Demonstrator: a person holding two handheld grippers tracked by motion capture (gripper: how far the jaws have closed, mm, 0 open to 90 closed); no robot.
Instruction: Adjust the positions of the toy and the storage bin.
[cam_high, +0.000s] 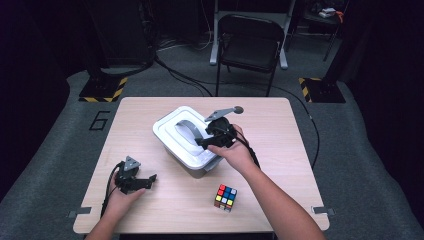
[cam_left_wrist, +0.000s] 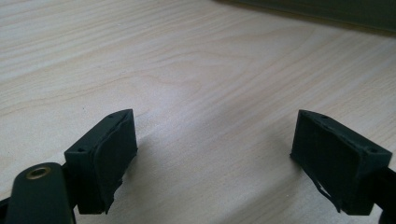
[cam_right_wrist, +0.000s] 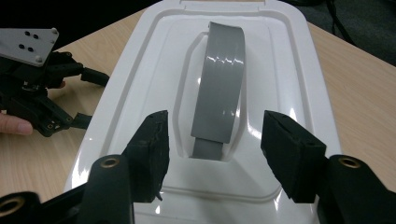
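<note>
A white lidded box (cam_high: 172, 131) stands mid-table, with a grey strap handle (cam_high: 187, 131) arching over its lid. My right gripper (cam_high: 202, 141) hovers low over the near end of the lid (cam_right_wrist: 299, 70). Its jaws are open and stand on either side of the handle's near end (cam_right_wrist: 219, 93), with a gap on both sides. My left gripper (cam_high: 150, 180) rests on the table near the front left. It is open (cam_left_wrist: 215, 144), with only bare wood between its pads.
A Rubik's cube (cam_high: 226, 197) sits near the front edge of the wooden table (cam_high: 280, 150), right of centre. A black folding chair (cam_high: 250, 45) stands beyond the far edge. The left gripper's grey plate (cam_right_wrist: 28, 42) is visible left of the box.
</note>
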